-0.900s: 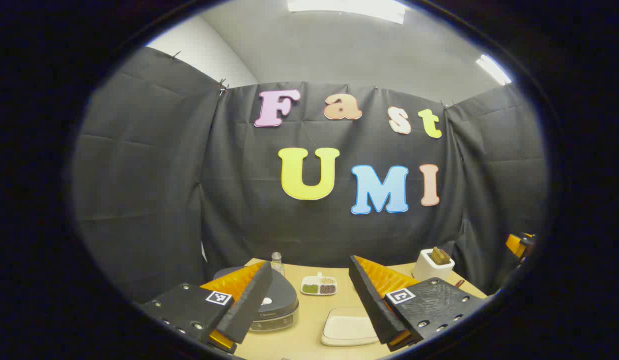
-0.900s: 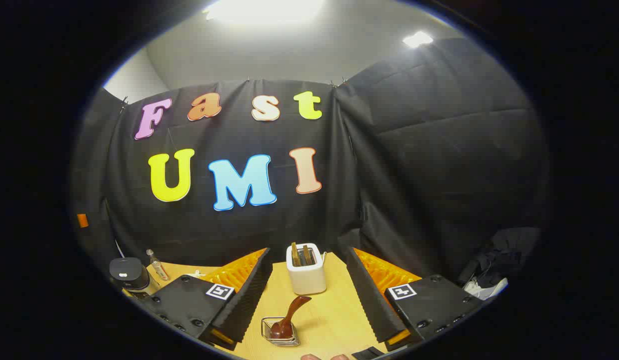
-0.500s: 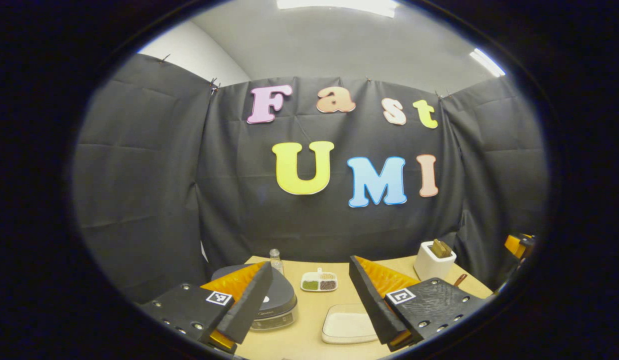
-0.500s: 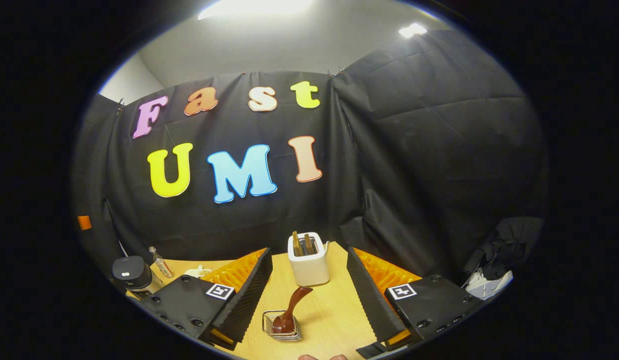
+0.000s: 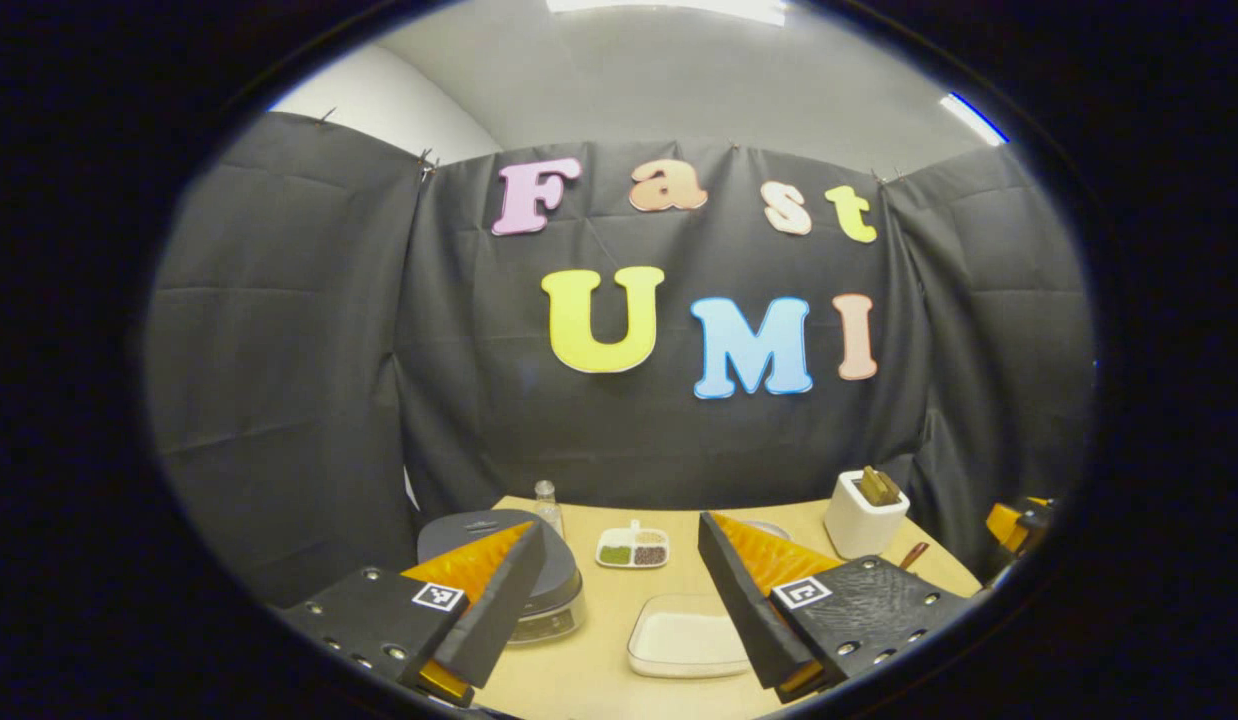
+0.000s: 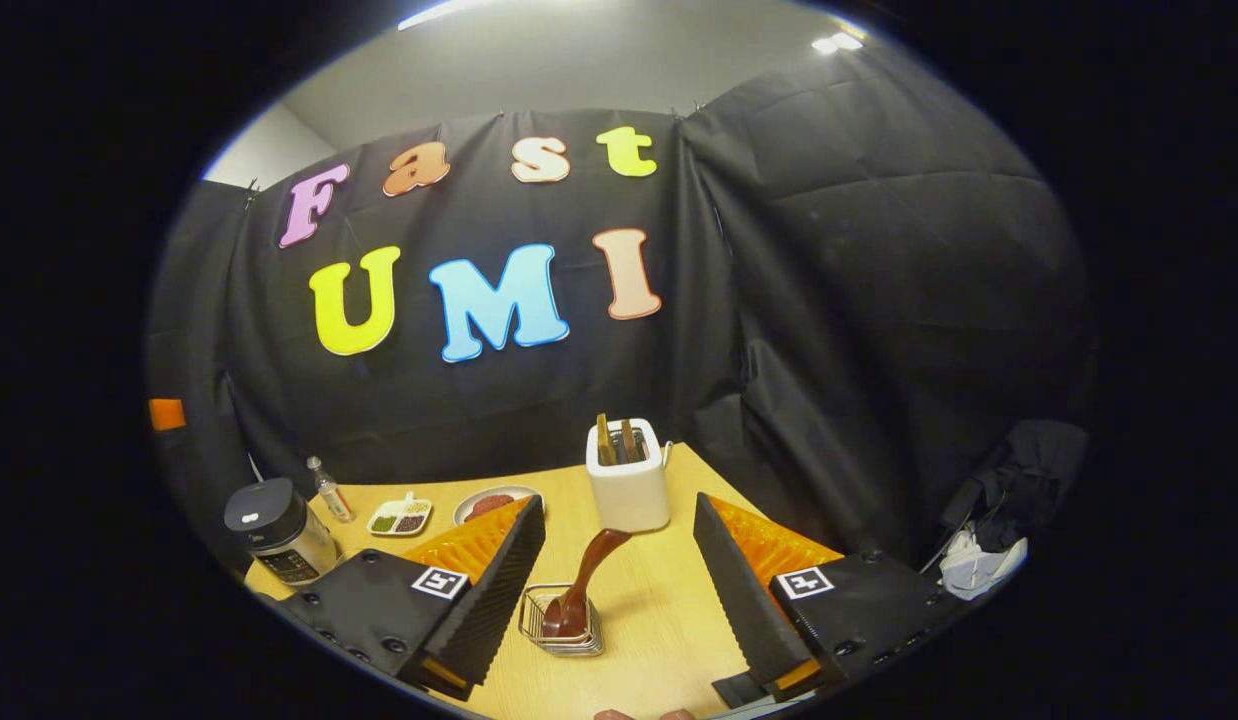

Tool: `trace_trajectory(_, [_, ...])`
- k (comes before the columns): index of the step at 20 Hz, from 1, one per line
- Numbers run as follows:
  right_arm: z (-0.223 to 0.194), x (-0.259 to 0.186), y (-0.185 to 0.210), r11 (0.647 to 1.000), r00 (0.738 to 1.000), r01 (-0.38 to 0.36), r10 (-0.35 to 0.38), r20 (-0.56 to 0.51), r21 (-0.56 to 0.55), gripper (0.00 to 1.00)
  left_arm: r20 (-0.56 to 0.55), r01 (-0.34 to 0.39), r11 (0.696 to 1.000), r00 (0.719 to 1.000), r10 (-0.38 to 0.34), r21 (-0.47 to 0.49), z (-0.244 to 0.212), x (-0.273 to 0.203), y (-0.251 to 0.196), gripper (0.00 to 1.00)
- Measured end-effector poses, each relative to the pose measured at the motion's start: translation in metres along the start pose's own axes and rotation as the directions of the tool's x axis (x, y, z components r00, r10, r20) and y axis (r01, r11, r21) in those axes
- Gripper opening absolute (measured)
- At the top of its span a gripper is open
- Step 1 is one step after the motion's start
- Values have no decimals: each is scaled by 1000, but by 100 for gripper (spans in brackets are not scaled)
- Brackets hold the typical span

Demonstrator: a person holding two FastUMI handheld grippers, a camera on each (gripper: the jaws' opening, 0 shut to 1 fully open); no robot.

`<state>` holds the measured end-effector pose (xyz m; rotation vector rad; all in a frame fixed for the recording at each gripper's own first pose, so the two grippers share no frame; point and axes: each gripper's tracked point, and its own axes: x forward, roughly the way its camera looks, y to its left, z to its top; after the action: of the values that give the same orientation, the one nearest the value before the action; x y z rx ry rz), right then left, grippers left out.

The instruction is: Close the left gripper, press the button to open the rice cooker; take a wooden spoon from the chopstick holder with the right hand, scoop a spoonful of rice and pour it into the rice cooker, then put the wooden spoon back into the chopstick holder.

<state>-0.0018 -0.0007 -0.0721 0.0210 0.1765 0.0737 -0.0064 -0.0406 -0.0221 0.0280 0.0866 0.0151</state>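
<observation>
Both handheld grippers hover above a light wooden desk point(image 6: 669, 610) with their fingers spread wide and nothing between them. In the left gripper view, the left gripper point(image 5: 619, 590) is held over the desk's near left part, its left finger overlapping the rice cooker point(image 5: 539, 575), a dark-lidded cooker with its lid down, standing toward the desk's left edge. Between the two fingers lies a shallow rectangular dish of white rice point(image 5: 687, 637), near the front edge, and behind it a small white divided dish point(image 5: 633, 549) of green, brown and pale grains sits toward the back edge. A small clear bottle point(image 5: 547, 500) stands at the back edge just behind the cooker. A white toaster point(image 5: 864, 520) with two slices in its slots stands near the desk's back right corner.

In the right gripper view, the right gripper point(image 6: 619, 590) hangs above the desk's right part. Between its fingers stands the chopstick holder point(image 6: 562, 632), a small wire basket near the front edge, with the dark brown wooden spoon point(image 6: 584, 587) resting bowl-down in it and its handle leaning up toward the toaster point(image 6: 629, 480) just behind. Neither finger touches spoon or holder. Farther left in this view are a round plate of reddish food point(image 6: 491, 503), the divided dish point(image 6: 399, 517), the bottle point(image 6: 331, 490) and the rice cooker point(image 6: 279, 535) at the desk's far left edge.
</observation>
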Motion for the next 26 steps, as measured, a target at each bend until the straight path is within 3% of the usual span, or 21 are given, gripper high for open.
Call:
trace_trajectory(8, [-1,3,16,1000,1000,-15,15,-5,0,96,55,-34,999,998,34,-7,15,0,22,96])
trace_trajectory(10, [-2,9,28,1000,1000,-23,23,-13,1,97,58,-50,999,997,51,-10,15,1,37,95])
trace_trajectory(12, [-1,14,47,999,999,-40,40,-17,6,92,51,-64,997,997,65,-32,14,3,53,95])
trace_trajectory(13, [2,17,58,999,999,-52,52,-12,3,97,50,-68,996,996,70,-50,14,4,62,95])
trace_trajectory(15, [8,24,81,997,997,-78,78,-3,-21,98,64,-74,995,995,79,-67,19,5,84,89])
trace_trajectory(18, [24,25,108,993,994,-102,103,32,-52,98,58,-87,994,994,90,-60,21,10,118,57])
trace_trajectory(21, [37,24,121,994,992,-95,99,72,-60,98,64,-173,983,982,177,-63,29,23,168,19])
trace_trajectory(22, [35,24,123,995,993,-88,92,74,-56,98,53,-141,986,988,146,-85,30,29,168,6])
trace_trajectory(25, [31,25,127,997,996,-63,65,67,-35,98,11,-97,989,995,99,-108,27,48,182,0])
trace_trajectory(26, [30,24,129,998,996,-54,56,68,-30,98,-14,-90,990,996,89,-106,23,55,188,4])
